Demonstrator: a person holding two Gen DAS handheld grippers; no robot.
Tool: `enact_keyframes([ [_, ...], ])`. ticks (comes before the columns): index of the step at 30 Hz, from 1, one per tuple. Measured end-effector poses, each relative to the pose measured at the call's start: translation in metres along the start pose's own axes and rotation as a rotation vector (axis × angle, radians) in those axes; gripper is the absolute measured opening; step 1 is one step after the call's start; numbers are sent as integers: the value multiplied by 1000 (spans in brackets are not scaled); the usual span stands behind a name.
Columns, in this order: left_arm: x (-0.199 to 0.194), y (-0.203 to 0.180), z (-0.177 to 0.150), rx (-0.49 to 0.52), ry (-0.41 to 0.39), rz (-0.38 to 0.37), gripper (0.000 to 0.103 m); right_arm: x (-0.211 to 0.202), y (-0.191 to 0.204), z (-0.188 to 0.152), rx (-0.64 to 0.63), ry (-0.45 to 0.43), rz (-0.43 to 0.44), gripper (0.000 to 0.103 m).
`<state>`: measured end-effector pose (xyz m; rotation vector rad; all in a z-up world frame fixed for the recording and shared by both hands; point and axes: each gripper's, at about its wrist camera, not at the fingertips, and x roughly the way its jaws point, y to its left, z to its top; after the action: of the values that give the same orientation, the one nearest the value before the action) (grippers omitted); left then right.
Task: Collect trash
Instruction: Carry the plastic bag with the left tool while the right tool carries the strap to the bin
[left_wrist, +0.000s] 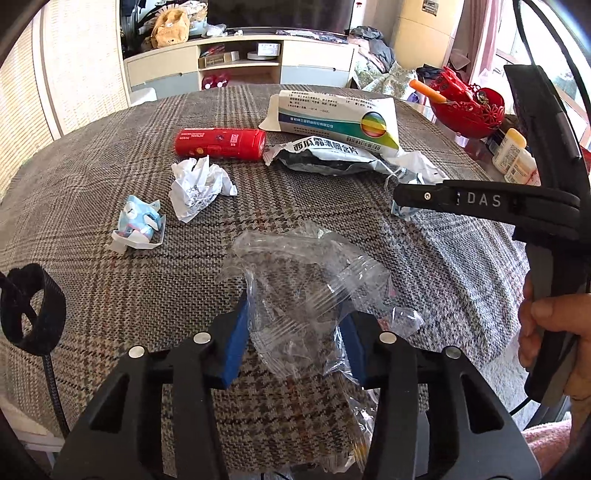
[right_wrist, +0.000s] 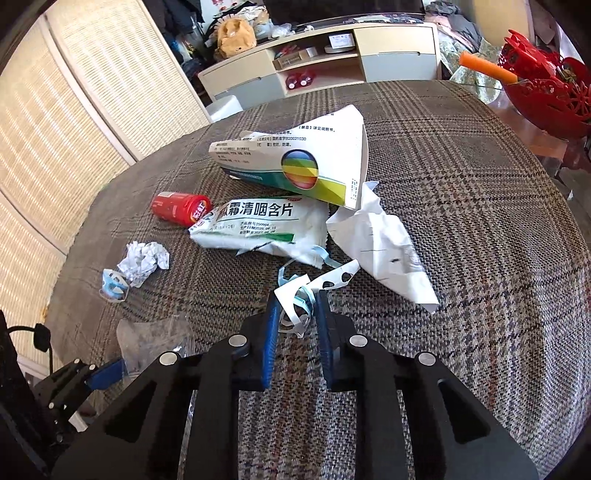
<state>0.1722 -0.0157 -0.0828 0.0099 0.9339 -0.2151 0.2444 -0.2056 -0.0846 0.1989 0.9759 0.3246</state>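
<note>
The left tool (left_wrist: 295, 332) is straddling a crumpled clear plastic bag (left_wrist: 306, 291) at the near edge of the desk (left_wrist: 92, 155), its blue pads lying against the film on both sides; whether they are truly pinching it I cannot tell. The right tool (right_wrist: 295, 317) is closing around a tangle of blue-and-white paper strips (right_wrist: 299, 306), apparently gripping them, at 6 o'clock from the white pouch (right_wrist: 258, 229).

No bin or collecting bag is showing, so by my judgement the task is barely beginning. Everything else is lying loose on the cloth: the red can (left_wrist: 221, 144) at 11 o'clock, the medicine box (left_wrist: 336, 122) at 12, a crumpled paper ball (left_wrist: 199, 188) and a small blue wrapper (left_wrist: 138, 225) at 10, and a creased white sheet (right_wrist: 384, 243) at 1 o'clock in the right view.
</note>
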Motion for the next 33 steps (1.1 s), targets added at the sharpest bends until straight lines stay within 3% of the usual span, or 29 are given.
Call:
enact_keyframes([
  [8,-28,-2,-22,-11,-9,0,31,-40,3,-39,-16,-9,26,18],
  [21,-73,-26,-97,-16,6,-20,31,-92,5,-130,-83,4,-11,18],
  [33,-89,-40,-163,-17,50,-41,31,-116,12,-193,-93,-22,56,18],
])
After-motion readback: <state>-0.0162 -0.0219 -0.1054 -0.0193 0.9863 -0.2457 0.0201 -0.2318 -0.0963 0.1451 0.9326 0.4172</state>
